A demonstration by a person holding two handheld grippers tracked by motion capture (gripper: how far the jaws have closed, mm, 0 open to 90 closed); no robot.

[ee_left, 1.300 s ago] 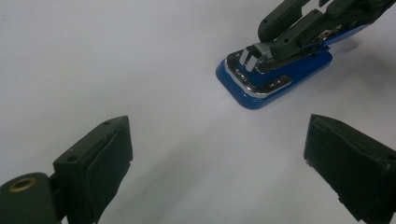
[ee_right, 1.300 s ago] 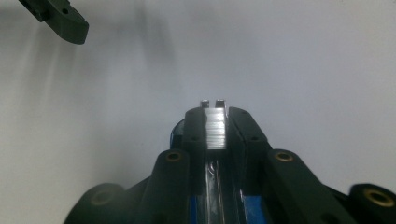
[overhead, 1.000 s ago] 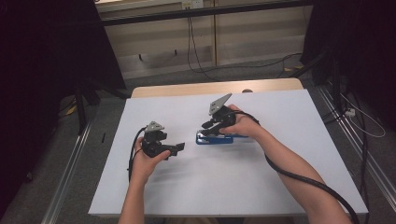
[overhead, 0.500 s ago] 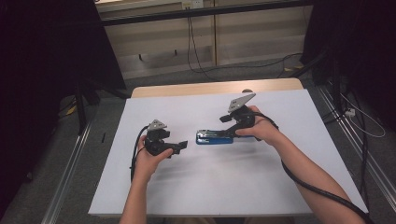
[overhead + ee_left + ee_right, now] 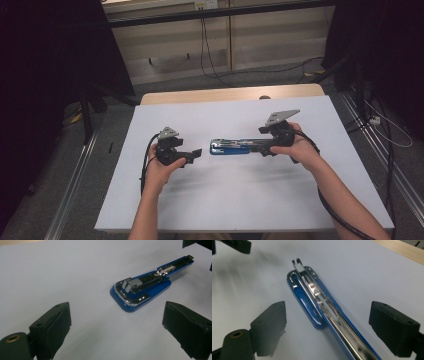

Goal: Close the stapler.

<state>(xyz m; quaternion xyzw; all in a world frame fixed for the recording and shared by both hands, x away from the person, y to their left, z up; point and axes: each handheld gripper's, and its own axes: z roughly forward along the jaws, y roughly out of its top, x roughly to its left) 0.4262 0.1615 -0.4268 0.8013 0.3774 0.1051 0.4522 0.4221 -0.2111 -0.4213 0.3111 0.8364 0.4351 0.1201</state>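
A blue stapler [image 5: 229, 147] lies folded open flat on the white table, its chrome magazine [image 5: 329, 312] stretched out to the right. My right gripper [image 5: 261, 146] is at the stapler's right end. Its jaws have just been opening and now stand wide. The magazine arm runs between them in the right gripper view [image 5: 328, 312], and neither pad touches it. My left gripper [image 5: 196, 153] is held still left of the stapler, open and empty, pointing at the stapler's blue base [image 5: 140, 293].
The white table top [image 5: 225, 200] has free room in front of and behind the stapler. A wooden edge [image 5: 225, 94] runs along the back. Cables trail from both grippers. Dark floor and metal rails lie beside the table.
My right gripper has slid to the right along the stapler, from its middle to its right end, and its jaws have spread. The stapler and the left gripper have stayed in place.
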